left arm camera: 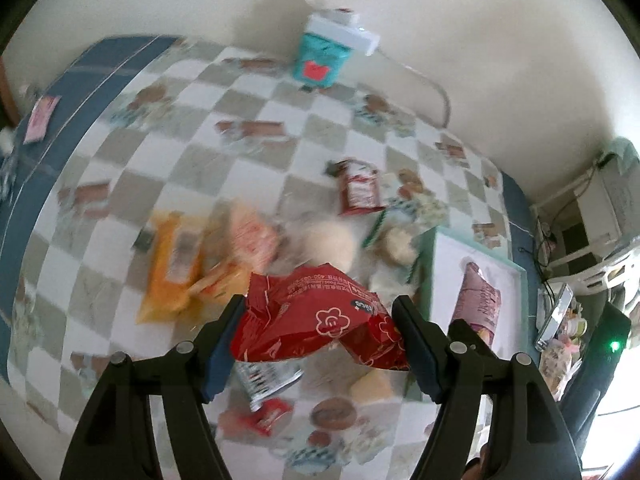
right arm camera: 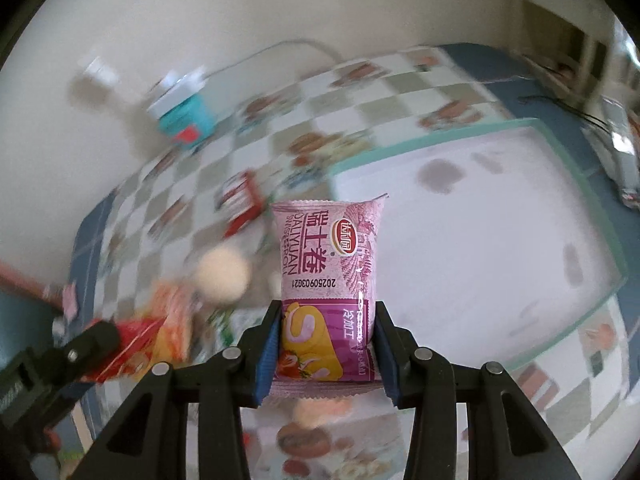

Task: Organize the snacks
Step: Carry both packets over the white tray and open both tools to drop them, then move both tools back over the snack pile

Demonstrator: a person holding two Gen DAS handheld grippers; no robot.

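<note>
A crumpled red snack packet is being gripped between the blue pads of the left gripper, the jaws clenched on its two sides; the packet is being held above the checkered tablecloth, over a blurred scatter of other snacks; among these an orange packet, a pale round bun and a small red sachet are being shown lying on the cloth.

A pink Swiss-roll packet is being clasped upright by the right gripper, its lower part being pinched between the blue pads while its sealed top edge is being left free above the fingers; it is being held near the left edge of a white tray with a mint-green rim, though whether it is over the tray or over the cloth beside it cannot be told through the blur.

In the left wrist view the same tray is being seen at the right, with the pink packet over its white floor; a teal box is being seen standing at the far edge of the cloth, against the wall; in the right wrist view the red packet and the left gripper's finger are being glimpsed at the lower left.
</note>
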